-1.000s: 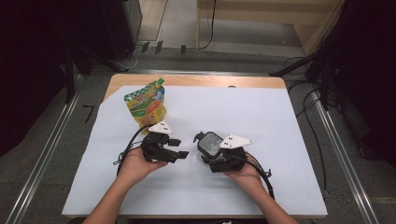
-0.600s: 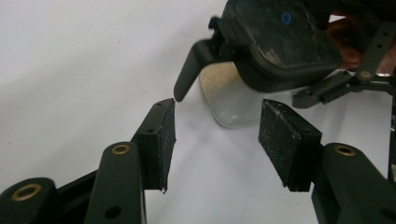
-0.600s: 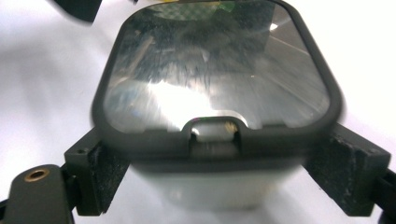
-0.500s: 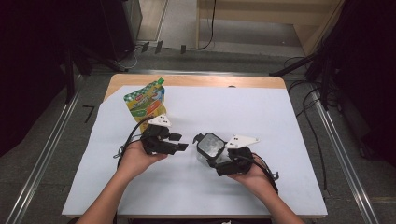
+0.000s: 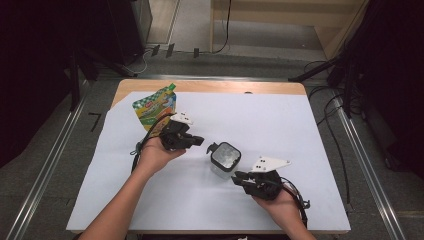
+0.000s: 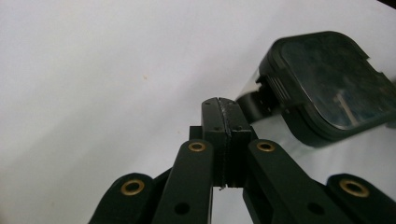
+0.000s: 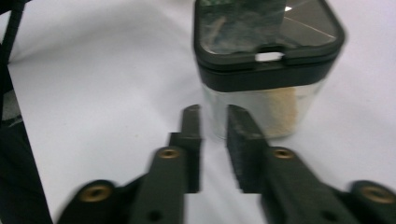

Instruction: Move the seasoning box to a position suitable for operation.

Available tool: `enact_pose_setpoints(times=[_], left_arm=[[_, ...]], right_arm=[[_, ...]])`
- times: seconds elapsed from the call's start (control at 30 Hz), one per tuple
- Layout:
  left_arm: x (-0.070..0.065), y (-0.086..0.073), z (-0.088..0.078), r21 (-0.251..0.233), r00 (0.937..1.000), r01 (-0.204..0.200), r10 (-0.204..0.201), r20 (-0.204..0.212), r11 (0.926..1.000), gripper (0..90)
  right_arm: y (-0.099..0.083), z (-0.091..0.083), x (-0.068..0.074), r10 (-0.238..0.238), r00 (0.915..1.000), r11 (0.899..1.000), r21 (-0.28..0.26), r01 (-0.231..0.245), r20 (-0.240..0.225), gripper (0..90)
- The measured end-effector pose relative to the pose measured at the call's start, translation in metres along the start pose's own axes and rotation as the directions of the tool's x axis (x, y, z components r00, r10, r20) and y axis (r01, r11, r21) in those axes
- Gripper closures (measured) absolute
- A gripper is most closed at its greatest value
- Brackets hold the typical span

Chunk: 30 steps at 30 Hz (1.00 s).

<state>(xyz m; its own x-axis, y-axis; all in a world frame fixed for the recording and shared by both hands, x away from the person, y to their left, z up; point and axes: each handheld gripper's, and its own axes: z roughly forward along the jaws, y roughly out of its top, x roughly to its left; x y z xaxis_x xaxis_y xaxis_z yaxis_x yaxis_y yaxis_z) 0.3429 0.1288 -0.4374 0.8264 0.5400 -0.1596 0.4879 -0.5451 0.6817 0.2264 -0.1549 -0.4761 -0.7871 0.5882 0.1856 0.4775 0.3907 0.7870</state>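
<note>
This looks like a lab or test room: a wooden table (image 5: 210, 86) under a white sheet (image 5: 280, 125), metal rails (image 5: 370, 170) on a grey floor, loose cables (image 5: 325, 95), dark equipment stands around.
</note>
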Motion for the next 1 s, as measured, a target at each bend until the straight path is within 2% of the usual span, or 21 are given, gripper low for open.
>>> enact_pose_setpoints(times=[0.07, 0.1, 0.27, 0.4, 0.47, 0.57, 0.67, 1.0], left_arm=[[0.002, 0.004, 0.007, 0.010, 0.9999, -0.012, 0.012, 0.003, 0.9999, 90.0], [0.004, 0.006, 0.011, 0.009, 0.9999, -0.017, 0.017, 0.003, 0.9998, 90.0], [0.009, 0.013, 0.029, -0.003, 0.9984, -0.043, 0.043, 0.035, 0.9991, 90.0], [0.006, 0.019, 0.042, 0.016, 0.9962, -0.067, 0.066, 0.057, 0.9976, 90.0], [0.002, 0.019, 0.047, 0.032, 0.9941, -0.092, 0.090, 0.061, 0.9953, 90.0], [0.001, 0.018, 0.049, 0.052, 0.9935, -0.100, 0.097, 0.059, 0.9936, 90.0], [0.002, 0.017, 0.049, 0.042, 0.9946, -0.085, 0.082, 0.065, 0.9955, 90.0], [0.002, 0.012, 0.045, 0.034, 0.9941, -0.076, 0.073, 0.080, 0.9966, 90.0]], right_arm=[[-0.001, 0.005, 0.006, 0.009, 0.9999, 1.000, 0.001, -0.009, -0.006, 89.4], [-0.001, 0.007, 0.007, 0.008, 0.9999, 1.000, 0.001, -0.008, -0.010, 90.0], [-0.002, 0.021, 0.018, -0.003, 0.9999, 1.000, 0.004, 0.003, -0.012, 90.0], [-0.001, 0.030, 0.022, -0.005, 0.9999, 1.000, -0.006, 0.005, -0.010, 90.0], [-0.001, 0.032, 0.021, 0.009, 0.9999, 1.000, -0.009, -0.009, -0.009, 90.0], [-0.001, 0.034, 0.019, 0.023, 0.9997, 1.000, -0.021, -0.023, -0.003, 90.0], [-0.001, 0.033, 0.017, 0.033, 0.9994, 0.999, -0.023, -0.033, 0.005, 90.0], [-0.002, 0.031, 0.011, 0.018, 0.9998, 1.000, -0.003, -0.018, 0.002, 90.0]])
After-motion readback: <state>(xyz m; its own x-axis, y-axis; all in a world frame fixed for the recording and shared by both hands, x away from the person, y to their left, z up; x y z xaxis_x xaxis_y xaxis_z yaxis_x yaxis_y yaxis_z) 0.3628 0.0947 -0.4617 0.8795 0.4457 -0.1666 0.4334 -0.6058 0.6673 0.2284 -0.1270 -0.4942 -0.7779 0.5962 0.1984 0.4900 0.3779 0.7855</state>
